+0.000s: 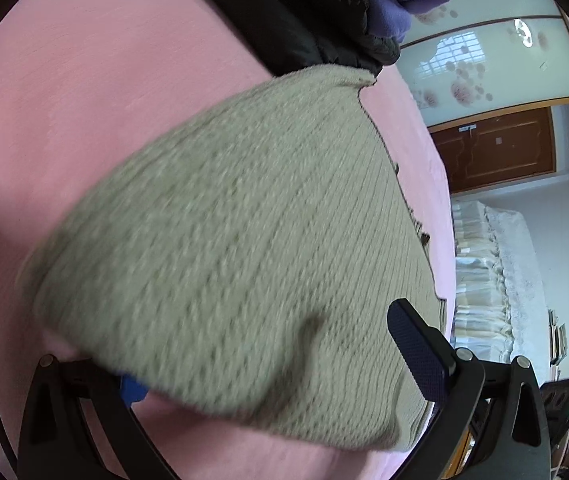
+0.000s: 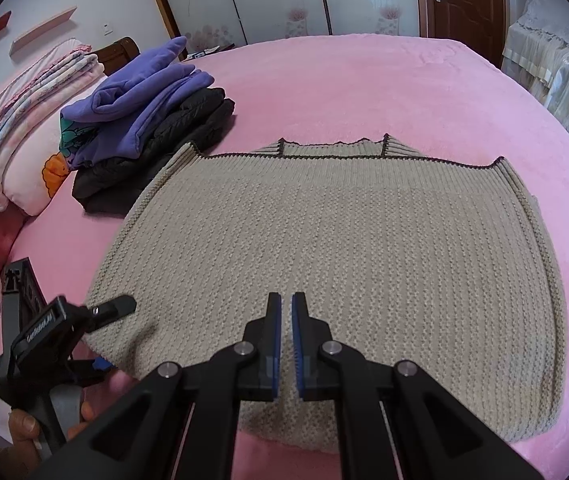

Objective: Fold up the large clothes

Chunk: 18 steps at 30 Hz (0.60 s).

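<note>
A beige knitted sweater [image 2: 336, 248] with dark brown trim lies folded flat on the pink bed [image 2: 364, 88]. It fills the left wrist view [image 1: 244, 240], blurred. My left gripper [image 2: 104, 336] is open at the sweater's near left corner: one finger [image 2: 118, 306] lies over the cloth, the other is under its edge. In the left wrist view the cloth lies between the wide-apart fingers [image 1: 416, 348]. My right gripper [image 2: 286, 344] hovers over the sweater's near edge, its pads almost together with a narrow gap and nothing between them.
A stack of folded clothes, purple [image 2: 144, 96] on black [image 2: 156, 152], sits at the sweater's far left corner. Pink pillows and a folded quilt [image 2: 32, 120] lie further left. A wardrobe, brown door [image 2: 464, 0] and lace-covered furniture [image 2: 556, 64] stand beyond the bed.
</note>
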Motion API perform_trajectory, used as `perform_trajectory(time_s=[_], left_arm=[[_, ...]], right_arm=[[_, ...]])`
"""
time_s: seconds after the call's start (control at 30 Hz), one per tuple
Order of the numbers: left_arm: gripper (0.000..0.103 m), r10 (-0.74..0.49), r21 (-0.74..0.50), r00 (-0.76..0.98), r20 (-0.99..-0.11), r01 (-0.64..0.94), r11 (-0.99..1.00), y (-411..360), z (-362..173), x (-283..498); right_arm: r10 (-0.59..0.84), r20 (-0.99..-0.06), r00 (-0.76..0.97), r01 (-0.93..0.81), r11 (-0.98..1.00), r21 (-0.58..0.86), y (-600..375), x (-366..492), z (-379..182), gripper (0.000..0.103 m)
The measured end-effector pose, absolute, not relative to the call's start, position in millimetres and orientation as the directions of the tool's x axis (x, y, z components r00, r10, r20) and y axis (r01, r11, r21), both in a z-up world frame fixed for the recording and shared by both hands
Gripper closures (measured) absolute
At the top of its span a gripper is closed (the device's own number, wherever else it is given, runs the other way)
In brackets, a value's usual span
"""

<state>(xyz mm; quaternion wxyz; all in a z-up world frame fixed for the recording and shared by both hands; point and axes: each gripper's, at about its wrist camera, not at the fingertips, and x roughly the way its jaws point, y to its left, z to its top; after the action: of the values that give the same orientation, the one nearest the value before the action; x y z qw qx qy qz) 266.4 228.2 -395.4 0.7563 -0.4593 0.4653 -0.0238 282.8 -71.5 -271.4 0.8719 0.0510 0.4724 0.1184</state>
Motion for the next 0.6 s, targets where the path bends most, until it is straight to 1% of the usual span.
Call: perform_trajectory(time_s=[0.17, 0.2, 0.23, 0.27, 0.3, 0.37, 0.43, 0.6], left_arm=[[0.004, -0.449, -0.733, 0.598, -0.663, -0.4, 0.55, 230, -394, 285], [0.014, -0.443, -0.733, 0.602, -0.664, -0.408, 0.544, 230, -393, 287], [0.035, -0.433, -0.731, 0.607, -0.666, -0.415, 0.542, 230, -390, 288], [0.049, -0.421, -0.724, 0.611, -0.671, -0.417, 0.549, 230, -387, 290], [0.077, -0.398, -0.698, 0.602, -0.692, -0.418, 0.581, 228, -382, 292], [0.078, -0.363, -0.643, 0.588, -0.723, -0.381, 0.664, 220, -368, 297], [0.08, -0.325, -0.593, 0.603, -0.729, -0.319, 0.739, 208, -349, 298], [0.082, -0.256, -0.469, 0.656, -0.71, -0.169, 0.867, 173, -303, 300]], right_arm=[[0.24, -0.809, 0.536, -0.142, 0.971, 0.194, -74, 288, -277, 0.098], [0.236, -0.808, 0.54, -0.138, 0.972, 0.191, -75, 289, -277, 0.098], [0.228, -0.807, 0.545, -0.133, 0.974, 0.186, -76, 291, -278, 0.098], [0.222, -0.805, 0.55, -0.129, 0.975, 0.18, -77, 293, -279, 0.098], [0.216, -0.805, 0.553, -0.127, 0.976, 0.174, -77, 295, -280, 0.098], [0.203, -0.806, 0.555, -0.126, 0.979, 0.16, -76, 300, -283, 0.098], [0.199, -0.808, 0.555, -0.128, 0.98, 0.154, -73, 305, -288, 0.098], [0.184, -0.831, 0.525, -0.117, 0.983, 0.144, -64, 316, -313, 0.098]])
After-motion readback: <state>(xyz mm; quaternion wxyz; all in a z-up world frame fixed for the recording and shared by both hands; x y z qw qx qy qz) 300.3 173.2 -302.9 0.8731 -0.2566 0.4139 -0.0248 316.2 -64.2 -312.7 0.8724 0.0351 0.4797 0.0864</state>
